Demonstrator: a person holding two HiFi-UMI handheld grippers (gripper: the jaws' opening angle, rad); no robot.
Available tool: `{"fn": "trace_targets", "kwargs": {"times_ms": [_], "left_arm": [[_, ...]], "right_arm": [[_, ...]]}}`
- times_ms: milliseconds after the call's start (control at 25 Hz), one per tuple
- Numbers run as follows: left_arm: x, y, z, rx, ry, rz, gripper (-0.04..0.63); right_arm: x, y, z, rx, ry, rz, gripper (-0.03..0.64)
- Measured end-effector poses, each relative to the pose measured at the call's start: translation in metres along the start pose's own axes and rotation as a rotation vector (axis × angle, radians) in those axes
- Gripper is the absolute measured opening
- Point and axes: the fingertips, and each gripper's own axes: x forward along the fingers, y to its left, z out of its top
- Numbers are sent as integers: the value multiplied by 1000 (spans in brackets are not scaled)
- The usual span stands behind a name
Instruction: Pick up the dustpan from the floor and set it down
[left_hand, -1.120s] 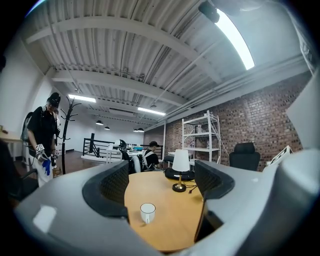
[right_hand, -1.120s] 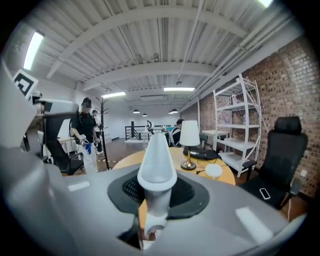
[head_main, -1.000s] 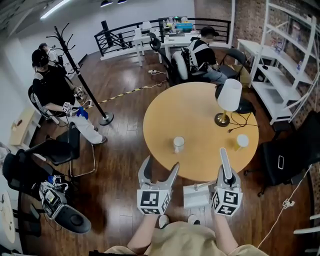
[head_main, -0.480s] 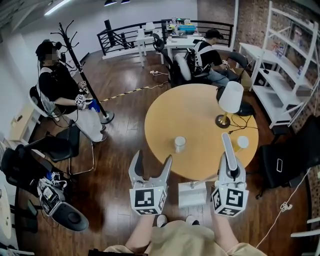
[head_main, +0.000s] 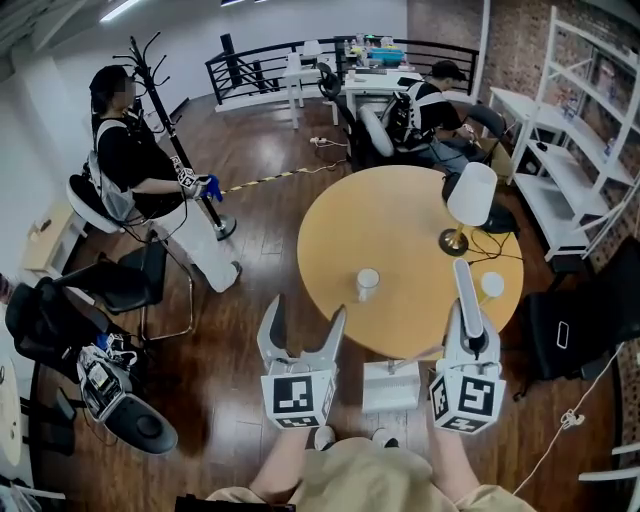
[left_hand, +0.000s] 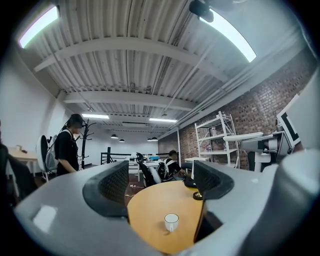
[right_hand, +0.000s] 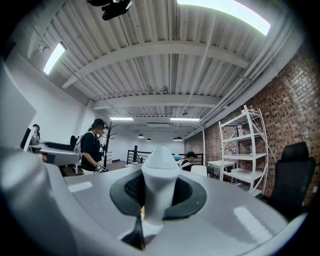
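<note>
The pale grey dustpan (head_main: 390, 388) lies on the wooden floor just before my feet, between the two grippers, with a thin rod slanting from it toward the right one. My left gripper (head_main: 306, 306) (left_hand: 159, 187) points level at the round table (head_main: 400, 215). Its jaws are closing with nothing between them, and a white cup (left_hand: 171, 221) shows through the gap. My right gripper (head_main: 460, 268) (right_hand: 159, 172) is held to the right of the dustpan, its fingers pressed together into one white bar. A narrow white piece shows between its black pads; I cannot tell what it is.
On the table (left_hand: 150, 210) stand the cup (head_main: 367, 283), a white lamp (head_main: 470, 195) and a small cup (head_main: 490, 285). A person (head_main: 135, 160) stands at the left by a coat rack (head_main: 175, 130) and a black chair (head_main: 120, 290). White shelves (head_main: 570, 150) line the right wall.
Both grippers have risen and reach further over the table edge. The left jaws have narrowed a little. The dustpan stays on the floor. The person at the left has stood up.
</note>
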Motion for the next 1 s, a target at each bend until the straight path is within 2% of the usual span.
{"fn": "trace_targets", "kwargs": {"times_ms": [600, 800, 1000], "left_arm": [[3, -11, -5, 13, 12, -24, 393], [3, -10, -11, 8, 28, -26, 390], [3, -8, -15, 11, 39, -17, 385]], "right_arm": [[-2, -7, -27, 9, 68, 11, 40], [-1, -11, -63, 10, 137, 16, 40], [-5, -23, -127, 26, 273, 12, 46]]}}
